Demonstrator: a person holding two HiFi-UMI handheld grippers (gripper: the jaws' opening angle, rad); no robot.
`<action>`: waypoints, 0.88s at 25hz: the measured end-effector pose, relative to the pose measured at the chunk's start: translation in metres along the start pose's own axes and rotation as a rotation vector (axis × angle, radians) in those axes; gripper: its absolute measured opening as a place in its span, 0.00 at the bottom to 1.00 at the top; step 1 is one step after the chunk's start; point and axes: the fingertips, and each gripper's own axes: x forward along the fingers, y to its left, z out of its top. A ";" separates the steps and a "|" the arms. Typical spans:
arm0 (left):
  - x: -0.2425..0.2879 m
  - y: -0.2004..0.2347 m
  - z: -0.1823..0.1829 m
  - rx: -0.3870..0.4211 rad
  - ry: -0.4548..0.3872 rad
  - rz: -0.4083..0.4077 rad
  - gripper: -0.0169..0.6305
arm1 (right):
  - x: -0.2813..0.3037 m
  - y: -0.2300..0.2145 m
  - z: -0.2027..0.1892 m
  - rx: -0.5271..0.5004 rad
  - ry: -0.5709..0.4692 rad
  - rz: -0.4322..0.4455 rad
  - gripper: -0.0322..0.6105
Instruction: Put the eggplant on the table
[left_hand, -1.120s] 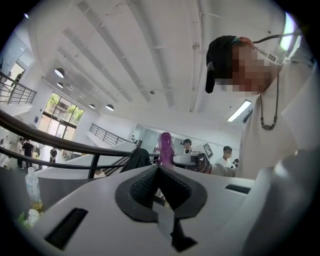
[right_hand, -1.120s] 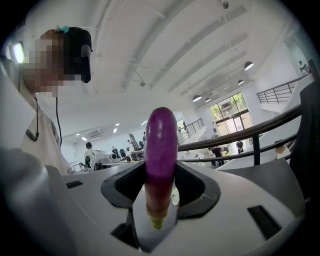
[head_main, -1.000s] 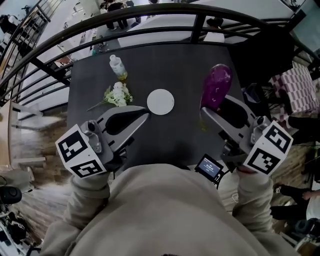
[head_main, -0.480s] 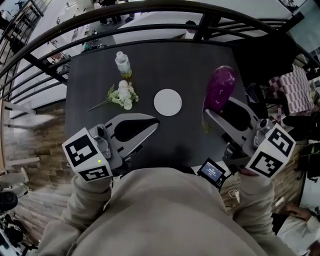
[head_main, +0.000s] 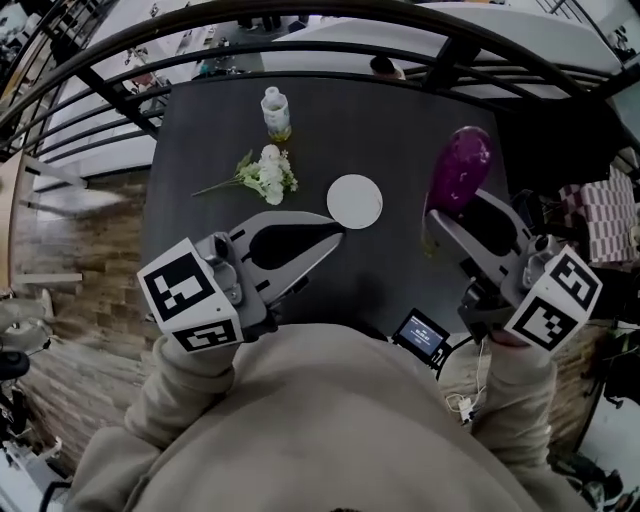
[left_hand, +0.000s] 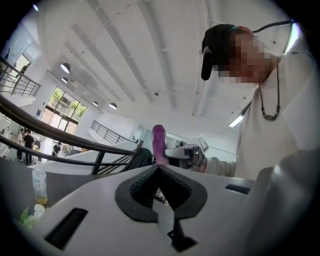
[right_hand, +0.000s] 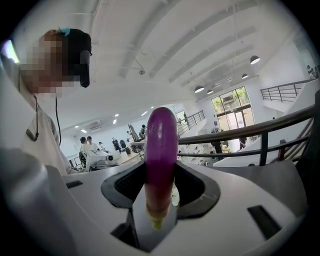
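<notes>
The purple eggplant (head_main: 460, 168) is held at its stem end by my right gripper (head_main: 438, 216), which is shut on it over the right part of the dark table (head_main: 390, 120). In the right gripper view the eggplant (right_hand: 161, 150) stands out from between the jaws, pale stem end inward. Whether it touches the table I cannot tell. My left gripper (head_main: 335, 230) is shut and holds nothing; it is level over the table's near middle. In the left gripper view the eggplant (left_hand: 159, 144) shows beyond the closed tips (left_hand: 159, 167).
A white round disc (head_main: 354, 201) lies mid-table just beyond the left gripper's tips. White flowers (head_main: 266, 174) and a small bottle (head_main: 276, 112) sit at the back left. A black curved railing (head_main: 300, 15) runs behind the table. A small lit screen (head_main: 418, 333) is near my body.
The head view has swung, so the table now sits further right in the frame. The right gripper keeps the eggplant throughout. The left gripper's tips are slightly nearer the white disc.
</notes>
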 end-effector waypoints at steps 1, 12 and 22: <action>-0.002 -0.002 0.000 0.003 -0.002 0.008 0.03 | 0.002 -0.002 -0.001 0.003 0.001 0.007 0.36; -0.050 0.014 -0.013 -0.022 -0.046 0.180 0.03 | 0.053 -0.001 -0.018 -0.007 0.066 0.112 0.36; -0.060 0.007 -0.018 -0.051 -0.064 0.244 0.03 | 0.061 -0.002 -0.024 -0.001 0.107 0.151 0.36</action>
